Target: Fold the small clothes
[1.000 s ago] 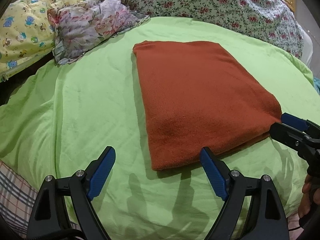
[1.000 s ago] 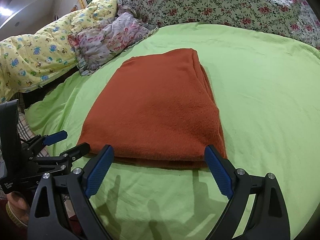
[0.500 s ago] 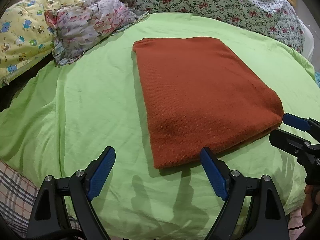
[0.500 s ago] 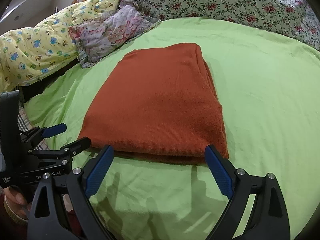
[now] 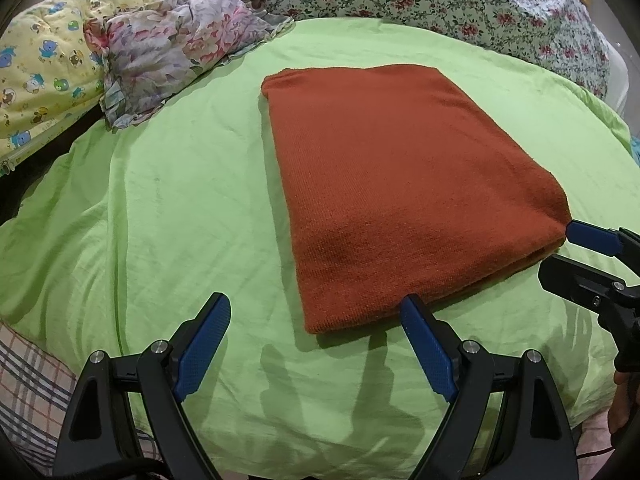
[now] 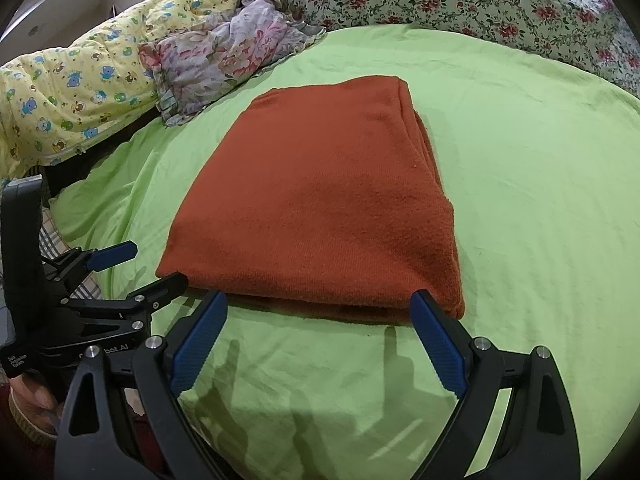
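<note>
A rust-orange knit garment [image 5: 404,184], folded into a thick rectangle, lies flat on the green bedsheet [image 5: 168,208]; it also shows in the right wrist view [image 6: 320,208]. My left gripper [image 5: 316,312] is open and empty, just short of the garment's near left corner. My right gripper [image 6: 320,308] is open and empty at the garment's near edge, its jaws spanning that edge. The right gripper shows at the right of the left wrist view [image 5: 560,252], the left gripper at the left of the right wrist view [image 6: 156,264].
A crumpled floral cloth [image 5: 176,52] and a yellow cartoon-print quilt [image 5: 36,76] lie at the back left. A flowered quilt [image 5: 460,8] runs along the back. A plaid fabric [image 5: 32,384] shows at the bed's near left edge.
Both grippers have drawn back slightly from the garment and stay open. The garment has not moved.
</note>
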`<state>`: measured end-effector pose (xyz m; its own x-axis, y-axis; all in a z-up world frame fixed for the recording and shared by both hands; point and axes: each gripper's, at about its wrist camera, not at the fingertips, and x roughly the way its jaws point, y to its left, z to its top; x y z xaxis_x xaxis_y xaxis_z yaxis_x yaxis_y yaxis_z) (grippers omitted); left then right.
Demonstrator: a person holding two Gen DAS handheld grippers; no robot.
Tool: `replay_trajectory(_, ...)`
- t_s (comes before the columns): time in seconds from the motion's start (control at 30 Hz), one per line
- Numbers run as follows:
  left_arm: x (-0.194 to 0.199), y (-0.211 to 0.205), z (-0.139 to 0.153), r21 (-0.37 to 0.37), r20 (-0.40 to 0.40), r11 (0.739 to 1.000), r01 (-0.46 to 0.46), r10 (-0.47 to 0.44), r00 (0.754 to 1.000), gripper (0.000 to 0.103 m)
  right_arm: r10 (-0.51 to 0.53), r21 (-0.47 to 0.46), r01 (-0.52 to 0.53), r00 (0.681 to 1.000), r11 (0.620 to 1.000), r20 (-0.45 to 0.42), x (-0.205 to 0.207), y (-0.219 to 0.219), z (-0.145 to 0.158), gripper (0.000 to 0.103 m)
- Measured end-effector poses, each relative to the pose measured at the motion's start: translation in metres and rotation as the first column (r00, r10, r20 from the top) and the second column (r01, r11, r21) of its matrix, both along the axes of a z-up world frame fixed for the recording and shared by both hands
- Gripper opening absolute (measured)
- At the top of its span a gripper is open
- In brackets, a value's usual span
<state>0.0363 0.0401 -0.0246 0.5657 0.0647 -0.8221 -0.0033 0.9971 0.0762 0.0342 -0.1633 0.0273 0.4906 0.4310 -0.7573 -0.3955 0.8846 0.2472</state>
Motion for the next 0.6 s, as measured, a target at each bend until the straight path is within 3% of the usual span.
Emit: replay_trajectory(0.6, 0.0020, 0.0010, 0.0001, -0.002, 0.000, 1.000, 0.018, -0.018, 1.000, 0.088, 0.013, -0.003, -0.013, 1.000, 1.000, -0.014, 0.0014, 0.0054, -0.0005, 0.093)
